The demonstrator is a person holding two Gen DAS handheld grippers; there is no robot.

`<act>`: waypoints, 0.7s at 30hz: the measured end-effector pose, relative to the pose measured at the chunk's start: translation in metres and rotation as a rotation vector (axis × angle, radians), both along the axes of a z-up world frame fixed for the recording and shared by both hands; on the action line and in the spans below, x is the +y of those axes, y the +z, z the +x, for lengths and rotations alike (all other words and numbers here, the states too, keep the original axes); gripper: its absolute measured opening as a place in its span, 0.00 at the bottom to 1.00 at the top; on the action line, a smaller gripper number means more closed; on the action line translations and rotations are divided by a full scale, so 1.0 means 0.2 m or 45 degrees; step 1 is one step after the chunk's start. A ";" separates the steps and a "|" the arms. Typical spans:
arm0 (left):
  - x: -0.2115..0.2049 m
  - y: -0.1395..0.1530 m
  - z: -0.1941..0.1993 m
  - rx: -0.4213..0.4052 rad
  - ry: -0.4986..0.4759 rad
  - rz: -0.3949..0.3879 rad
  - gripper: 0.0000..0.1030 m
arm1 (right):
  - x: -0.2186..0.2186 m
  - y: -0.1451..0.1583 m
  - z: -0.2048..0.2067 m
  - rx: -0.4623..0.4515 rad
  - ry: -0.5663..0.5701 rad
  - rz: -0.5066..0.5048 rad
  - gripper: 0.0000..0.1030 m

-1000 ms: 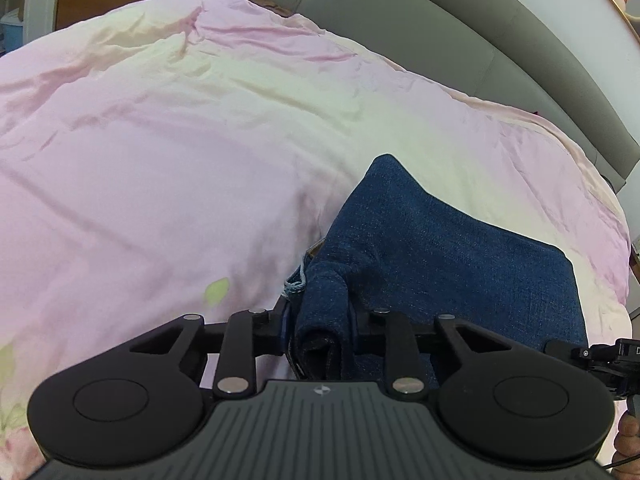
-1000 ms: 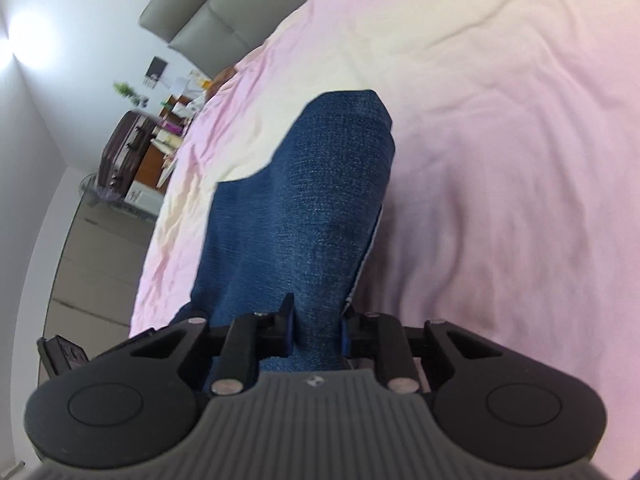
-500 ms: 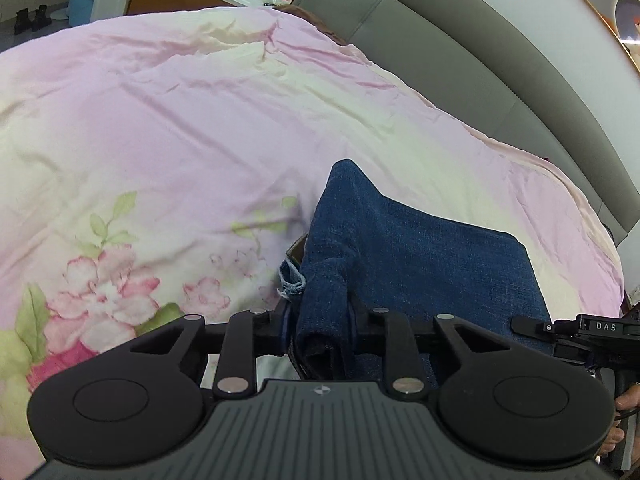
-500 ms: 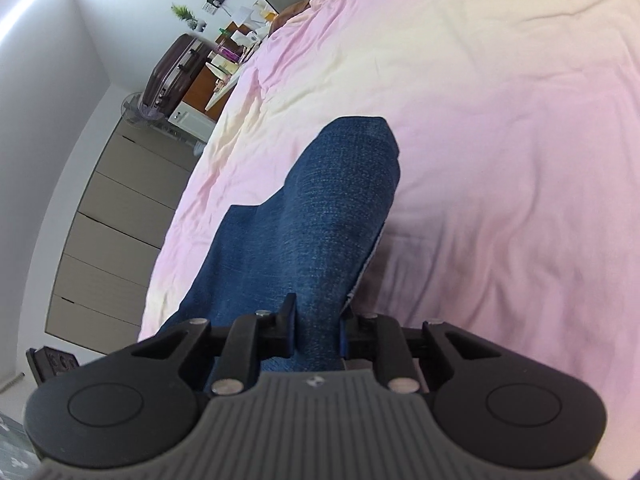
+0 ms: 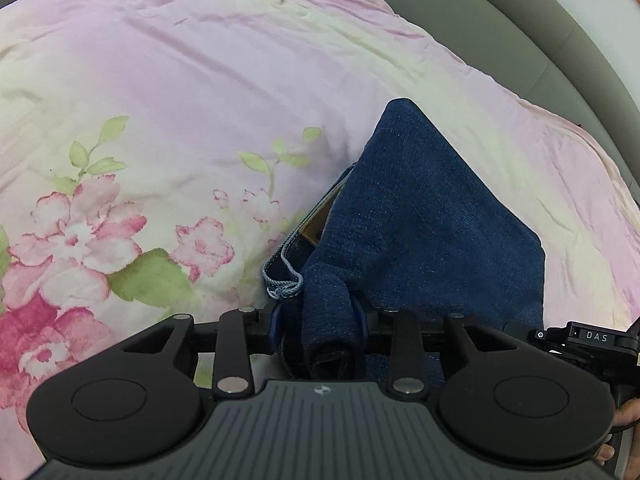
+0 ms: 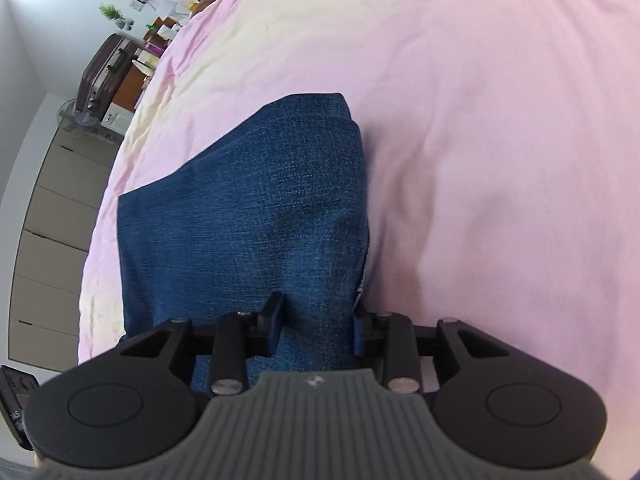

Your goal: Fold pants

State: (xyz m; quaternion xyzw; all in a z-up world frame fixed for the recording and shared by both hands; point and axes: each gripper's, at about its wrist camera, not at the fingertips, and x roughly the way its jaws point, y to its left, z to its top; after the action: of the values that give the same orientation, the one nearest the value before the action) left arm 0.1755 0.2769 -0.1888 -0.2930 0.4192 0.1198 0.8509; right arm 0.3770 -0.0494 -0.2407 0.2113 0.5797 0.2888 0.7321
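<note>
Holding one end of the pants (image 5: 420, 216) in each gripper, you have the dark blue denim laid as a folded block on a pink floral quilt (image 5: 168, 92) that covers the bed.

Your left gripper (image 5: 318, 320) has a thick rolled bunch of fabric between its fingers, and the jaws are opening. The left pad stands clear of the cloth while the right pad looks to touch it, so the grip seems to be letting go. A pale blue drawstring (image 5: 282, 280) trails from the waistband just beside that gripper, which suggests you hold the waist end here.

Your right gripper (image 6: 318, 326) straddles the other end of the pants (image 6: 248, 216), with flat denim between its blue-tipped fingers (image 6: 275, 326). Those jaws are opening too, and a gap shows at each side of the fabric.

Both grippers point down toward the bed, low over the quilt. My reading is that you carried the folded edge across and are now setting it down, releasing both corners together so the layers stay square. A grey padded headboard (image 5: 500, 28) curves behind the quilt.
</note>
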 end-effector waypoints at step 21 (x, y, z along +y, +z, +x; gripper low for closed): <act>-0.44 0.66 -0.27 -0.260 -0.111 0.508 0.61 | -0.21 0.59 -0.53 -0.534 0.004 -0.316 0.56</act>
State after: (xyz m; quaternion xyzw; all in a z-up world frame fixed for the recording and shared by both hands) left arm 0.1209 0.1896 -0.0565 -0.1111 0.3111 0.1330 0.9344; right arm 0.2702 -0.0913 -0.1234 0.0543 0.4465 0.2541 0.8562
